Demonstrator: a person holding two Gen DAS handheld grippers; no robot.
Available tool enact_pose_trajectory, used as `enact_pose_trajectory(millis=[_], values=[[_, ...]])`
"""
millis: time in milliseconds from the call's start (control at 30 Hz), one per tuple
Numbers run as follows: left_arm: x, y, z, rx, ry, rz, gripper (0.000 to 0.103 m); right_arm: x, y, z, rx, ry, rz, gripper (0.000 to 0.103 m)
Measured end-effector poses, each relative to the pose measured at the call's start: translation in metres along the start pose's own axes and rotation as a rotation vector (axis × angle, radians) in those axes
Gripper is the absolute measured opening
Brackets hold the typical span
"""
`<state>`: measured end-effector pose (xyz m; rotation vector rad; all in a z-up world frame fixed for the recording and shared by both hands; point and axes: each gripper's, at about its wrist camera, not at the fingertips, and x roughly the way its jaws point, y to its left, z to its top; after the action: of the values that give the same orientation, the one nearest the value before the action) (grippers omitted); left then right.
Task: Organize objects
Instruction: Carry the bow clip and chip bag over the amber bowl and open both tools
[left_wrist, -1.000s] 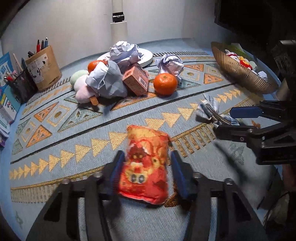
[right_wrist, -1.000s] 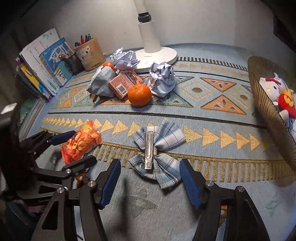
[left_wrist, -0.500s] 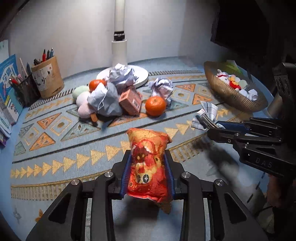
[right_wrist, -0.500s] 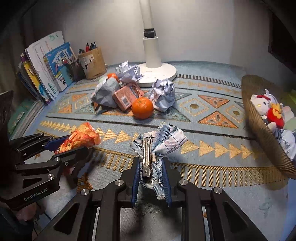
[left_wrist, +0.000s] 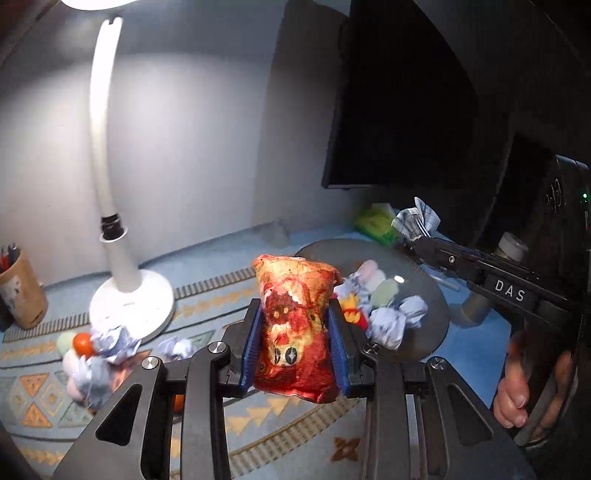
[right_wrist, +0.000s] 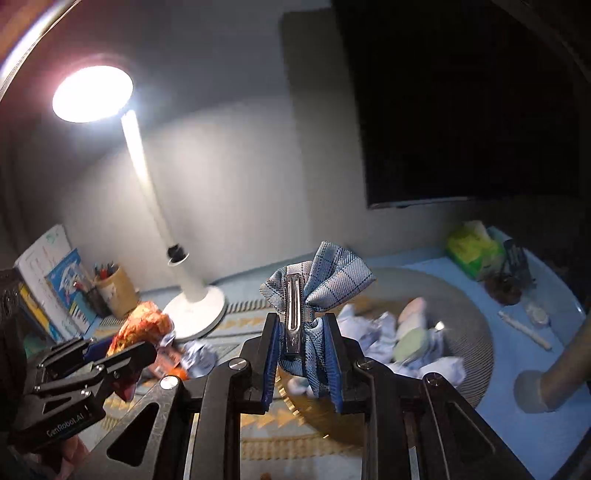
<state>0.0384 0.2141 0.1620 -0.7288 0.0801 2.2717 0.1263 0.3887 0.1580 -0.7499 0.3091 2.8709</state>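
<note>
My left gripper (left_wrist: 294, 345) is shut on an orange-red snack bag (left_wrist: 295, 328) and holds it upright in the air, in front of the woven basket (left_wrist: 439, 306). My right gripper (right_wrist: 301, 363) is shut on a blue plaid bow hair clip (right_wrist: 317, 286), lifted above the near rim of the same basket (right_wrist: 476, 332). The bow (left_wrist: 415, 221) and the right gripper (left_wrist: 417, 242) also show in the left wrist view, over the basket's far side. The snack bag (right_wrist: 144, 326) and left gripper (right_wrist: 122, 354) show at the left of the right wrist view.
The basket holds plush toys (left_wrist: 369, 291) and crumpled paper (right_wrist: 376, 334). A white desk lamp (left_wrist: 129, 295) stands at the back. Paper balls (left_wrist: 110, 343), an orange (left_wrist: 82, 343) and a box lie by its base. A pen cup (right_wrist: 114, 291) and books (right_wrist: 51, 280) stand far left.
Both grippers have risen from the mat with their objects and swung right toward the basket. The views now tilt up at the wall and lamp head.
</note>
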Motion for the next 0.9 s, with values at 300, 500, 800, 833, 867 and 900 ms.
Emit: enact_pose_trajectory(millis=[300,500,800,833,867,900], values=[[0.095,-0.038,0.04,-0.002,-0.024,-0.103,0.03,0.033,-0.073,0.034,0.154,-0.047,-0.122,0.022],[0.135,-0.044,0.028,-0.018,-0.015,-0.086,0.03,0.064,-0.096,0.027,0.16,-0.043,-0.21,0.022],[0.16,-0.054,0.015,0.003,0.031,-0.159,0.03,0.07,-0.108,0.007,0.184,-0.173,-0.356,0.023],[0.162,-0.056,0.014,0.009,0.034,-0.156,0.03,0.068,-0.107,0.008,0.175,-0.187,-0.361,0.023],[0.163,-0.058,0.012,0.015,0.036,-0.156,0.03,0.066,-0.107,0.008,0.17,-0.2,-0.366,0.023],[0.163,-0.06,0.008,0.02,0.042,-0.155,0.032,0.066,-0.108,0.008,0.168,-0.205,-0.367,0.023]])
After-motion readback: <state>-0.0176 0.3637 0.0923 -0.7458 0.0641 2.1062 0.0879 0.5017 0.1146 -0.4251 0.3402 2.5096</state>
